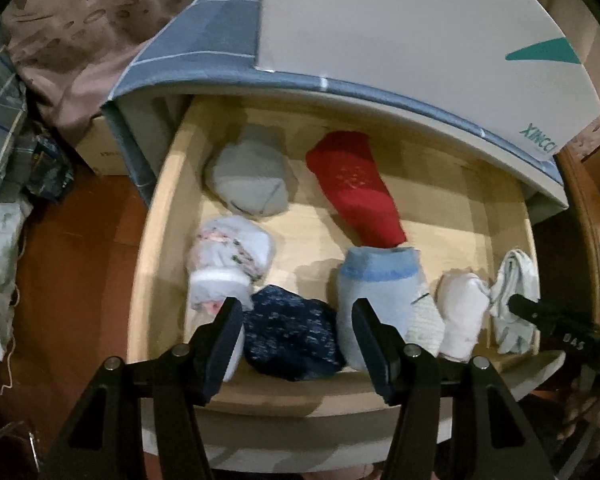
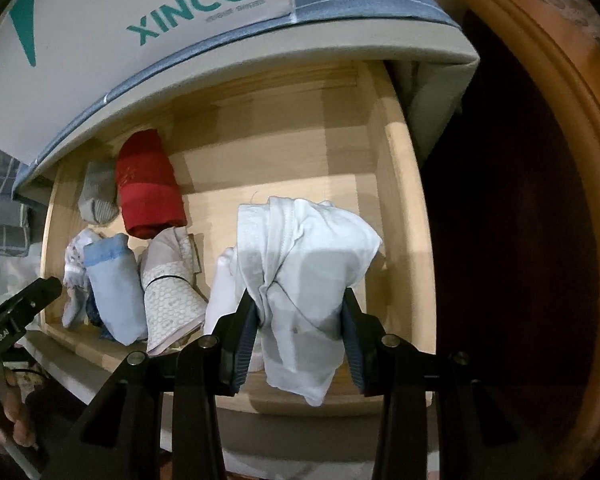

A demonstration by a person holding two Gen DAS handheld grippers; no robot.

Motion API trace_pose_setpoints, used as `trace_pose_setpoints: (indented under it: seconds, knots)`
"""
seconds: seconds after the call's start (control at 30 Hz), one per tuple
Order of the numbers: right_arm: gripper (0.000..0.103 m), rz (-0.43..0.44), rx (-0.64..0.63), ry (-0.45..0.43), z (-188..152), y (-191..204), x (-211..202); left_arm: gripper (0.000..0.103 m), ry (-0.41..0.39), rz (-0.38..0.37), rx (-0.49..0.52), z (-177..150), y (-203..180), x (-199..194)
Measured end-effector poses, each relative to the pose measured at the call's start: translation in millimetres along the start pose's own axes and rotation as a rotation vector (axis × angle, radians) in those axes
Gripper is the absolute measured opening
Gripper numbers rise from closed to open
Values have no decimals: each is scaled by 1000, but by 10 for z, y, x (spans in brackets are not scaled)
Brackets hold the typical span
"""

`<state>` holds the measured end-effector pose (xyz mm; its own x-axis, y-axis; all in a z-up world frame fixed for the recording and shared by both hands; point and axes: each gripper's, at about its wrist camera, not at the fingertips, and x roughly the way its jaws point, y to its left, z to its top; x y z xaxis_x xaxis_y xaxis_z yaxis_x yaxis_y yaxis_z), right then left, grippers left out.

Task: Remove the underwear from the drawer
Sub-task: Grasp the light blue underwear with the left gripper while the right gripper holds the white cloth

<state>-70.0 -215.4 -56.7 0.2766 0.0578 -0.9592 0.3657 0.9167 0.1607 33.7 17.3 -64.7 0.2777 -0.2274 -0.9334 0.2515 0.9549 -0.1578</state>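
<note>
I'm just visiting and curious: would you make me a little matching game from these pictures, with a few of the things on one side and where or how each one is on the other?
Things:
1. red roll
2. white garment
3. left gripper
4. grey bundle

States:
A. pinched between closed fingers
B. open, holding nothing
C. far end of the drawer, at the left
D. beside the grey bundle, reaching toward the light blue roll

Pairs: 1-D, 2-A, 3-B, 4-C

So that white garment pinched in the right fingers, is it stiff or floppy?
Probably floppy: the white garment bunches where the right gripper pinches it and droops below the fingers. Likely light and unlikely to slip, being creased tightly there.
</note>
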Motion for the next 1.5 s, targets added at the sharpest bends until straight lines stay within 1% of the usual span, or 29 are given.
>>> trace_pose_setpoints:
  seconds: [0.1,0.23,0.33,0.43,0.63,0.73,0.9,1.13,1.33,1.5]
  knots:
    - [37,-5,-9,9,12,2,-18,58,25,-27,10,9,-109,43]
    - [37,6,4,17,11,-20,-16,59,62,-70,-3,7,-252,151]
    - [37,8,-3,25,15,-10,-6,58,75,-63,-1,-5,-366,248]
    - [37,19,-3,28,21,-16,-15,59,109,-62,-12,-24,-423,353]
    - [37,37,-1,34,31,-27,-13,59,140,-45,2,-35,-534,505]
    - [37,42,-1,39,36,-30,-7,59,147,-3,9,-11,-583,595]
    - [37,49,3,46,44,-32,2,59,171,22,1,24,-594,711]
    - [38,58,10,55,42,-28,17,58,162,18,-5,26,-570,734]
    - [38,56,7,57,41,-28,22,47,139,22,-7,4,-544,660]
    - [38,50,6,57,36,-20,24,41,113,22,8,-13,-521,536]
